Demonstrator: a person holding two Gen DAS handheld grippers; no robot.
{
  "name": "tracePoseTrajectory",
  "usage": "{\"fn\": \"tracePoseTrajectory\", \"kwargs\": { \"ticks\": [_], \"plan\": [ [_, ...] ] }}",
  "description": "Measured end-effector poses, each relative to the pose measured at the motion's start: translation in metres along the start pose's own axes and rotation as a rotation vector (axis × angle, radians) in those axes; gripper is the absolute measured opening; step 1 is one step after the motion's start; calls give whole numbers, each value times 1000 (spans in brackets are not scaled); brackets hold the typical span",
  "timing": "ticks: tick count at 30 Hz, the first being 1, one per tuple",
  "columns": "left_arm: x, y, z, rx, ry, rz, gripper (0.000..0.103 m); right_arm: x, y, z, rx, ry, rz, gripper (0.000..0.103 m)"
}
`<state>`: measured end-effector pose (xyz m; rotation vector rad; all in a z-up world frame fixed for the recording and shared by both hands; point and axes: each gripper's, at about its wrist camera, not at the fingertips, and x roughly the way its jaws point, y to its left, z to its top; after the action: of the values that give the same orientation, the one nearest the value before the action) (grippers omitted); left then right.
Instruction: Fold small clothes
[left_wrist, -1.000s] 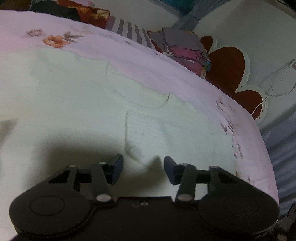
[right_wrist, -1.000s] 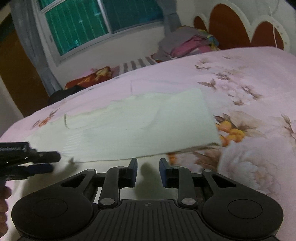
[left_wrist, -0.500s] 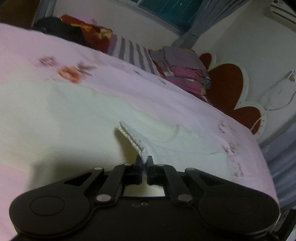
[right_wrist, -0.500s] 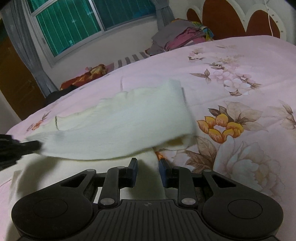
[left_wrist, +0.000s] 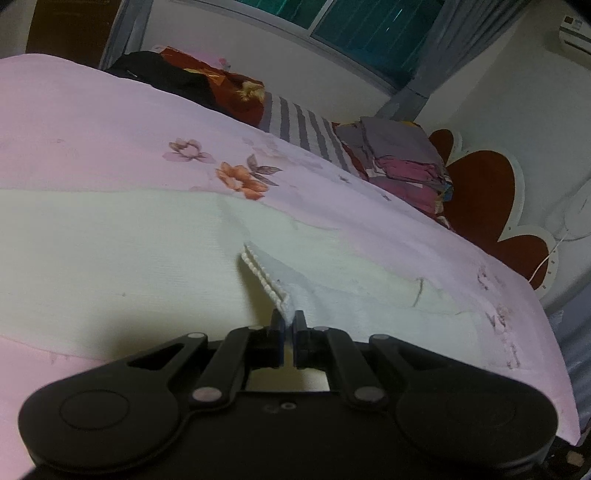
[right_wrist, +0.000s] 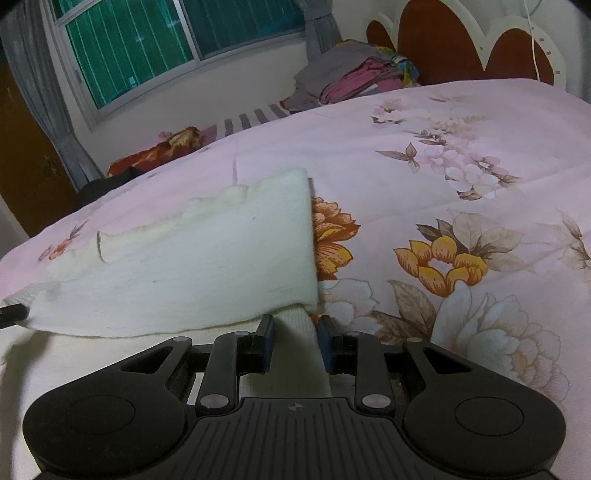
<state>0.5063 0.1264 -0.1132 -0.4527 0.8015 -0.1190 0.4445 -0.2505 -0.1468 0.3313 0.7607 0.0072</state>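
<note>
A cream knit garment (left_wrist: 129, 277) lies spread on the pink floral bedsheet (left_wrist: 92, 147). My left gripper (left_wrist: 289, 319) is shut on a corner of its ribbed hem (left_wrist: 264, 280) and holds that corner raised off the bed. In the right wrist view the lifted layer of the garment (right_wrist: 203, 266) hangs as a flap over the part that lies flat. My left gripper's tip (right_wrist: 13, 314) shows at the far left edge. My right gripper (right_wrist: 295, 325) sits low at the near edge, and a bunched strip of the cream cloth fills the gap between its pads.
A pile of folded clothes (right_wrist: 354, 77) sits at the far side of the bed by the red and white headboard (right_wrist: 443, 40). A striped cloth (left_wrist: 303, 122) and dark red bedding (left_wrist: 221, 88) lie under the window. The bed's edge drops off at the right (left_wrist: 554, 369).
My left gripper closed on the hem corner and drew it up and across. The garment's flap rose and its far edge swung inward. The right gripper stayed put.
</note>
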Motion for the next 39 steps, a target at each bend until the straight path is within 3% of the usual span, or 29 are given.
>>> {"fn": "tracePoseTrajectory", "kwargs": {
  "ticks": [6,7,8,10,12,13,15,20,23,25,28,29,31,33,39],
  "plan": [
    [5,7,-4,3,14,12,4,-5,2,0,3,-11,-16,26],
    [7,8,-5,8,17,14,4,-10,1,1,8,-33,-14,9],
    [8,9,-6,12,21,17,4,-17,1,2,12,-59,-6,2],
    [8,9,-7,32,25,59,20,-26,3,5,7,-98,-5,2],
    [-4,2,-8,83,-39,203,53,-28,8,11,-8,-112,6,2],
    [-11,-5,-10,105,-89,234,55,-27,10,13,-15,-112,6,2],
    [-14,-27,-13,152,-123,188,56,-22,17,17,-25,-107,23,2],
    [20,-100,-28,302,-34,23,61,5,70,12,-94,-40,143,2],
    [33,-107,-35,330,-9,38,65,15,101,2,-183,-3,186,2],
    [32,-91,-34,324,-25,88,67,18,101,-1,-230,7,163,2],
    [30,-52,-34,277,-4,170,67,18,58,5,-169,-4,44,2],
    [27,-41,-35,270,-17,144,67,17,36,9,-114,-12,-15,2],
    [22,-38,-35,267,-17,133,67,15,7,15,-14,-17,-34,0],
    [23,-51,-32,284,-30,148,69,14,8,20,-25,-18,-44,1],
    [55,-106,-26,333,-10,62,76,37,83,28,-173,-14,121,1]
  ]
}}
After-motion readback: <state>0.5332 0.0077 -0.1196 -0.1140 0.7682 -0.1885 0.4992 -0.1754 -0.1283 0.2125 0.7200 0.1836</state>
